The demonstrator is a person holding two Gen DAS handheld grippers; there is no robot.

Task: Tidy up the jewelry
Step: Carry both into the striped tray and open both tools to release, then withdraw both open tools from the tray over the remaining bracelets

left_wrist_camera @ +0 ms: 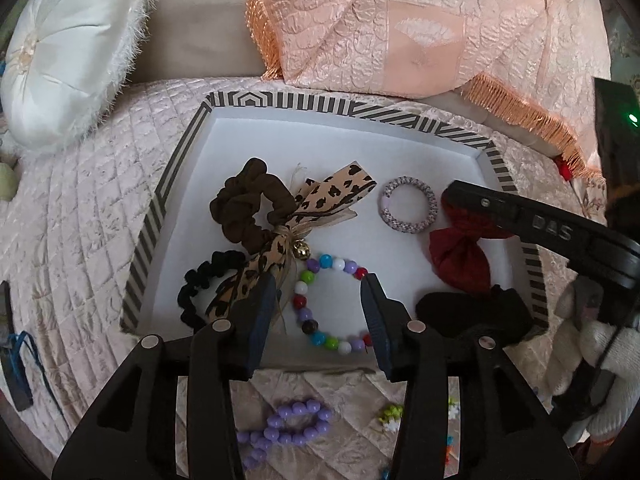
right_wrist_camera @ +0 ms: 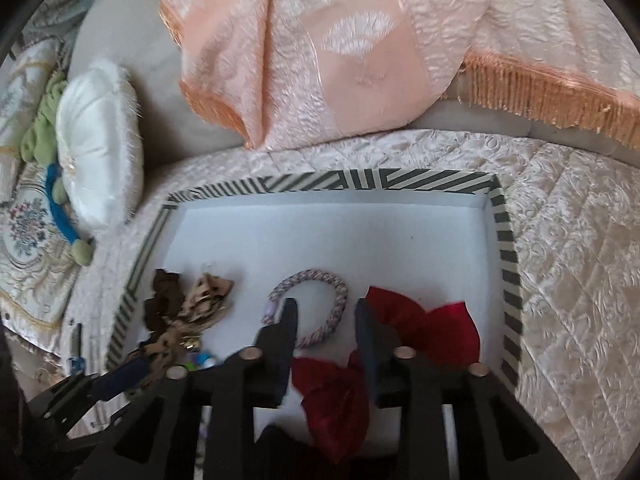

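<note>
Jewelry and hair pieces lie gathered in a shallow white box with a black-and-white striped rim, which sits on a pale pink quilted bedspread. A bracelet of multicoloured round beads rests flat on the box floor near its front edge, and the left gripper stands over it with its jaws wide apart, one blue pad to either side of the ring and neither pressing on it. Just left of the bracelet lie a brown fabric scrunchie tied with a leopard-print ribbon and a small gold bell, and a black scrunchie beside them. Further back sits a woven lilac-and-grey hair ring, and to its right a dark red fabric bow, with a black fabric piece at the front right corner. The right gripper hangs above the red bow with its jaws partly open and nothing between them; the bow lies loose on the box floor under its fingers. A white-gloved hand holds that tool. Outside the box, on the bedspread in front, lie a string of lilac beads and a few small coloured bits. Behind the box rest a peach fringed cushion and a round white satin cushion.
</note>
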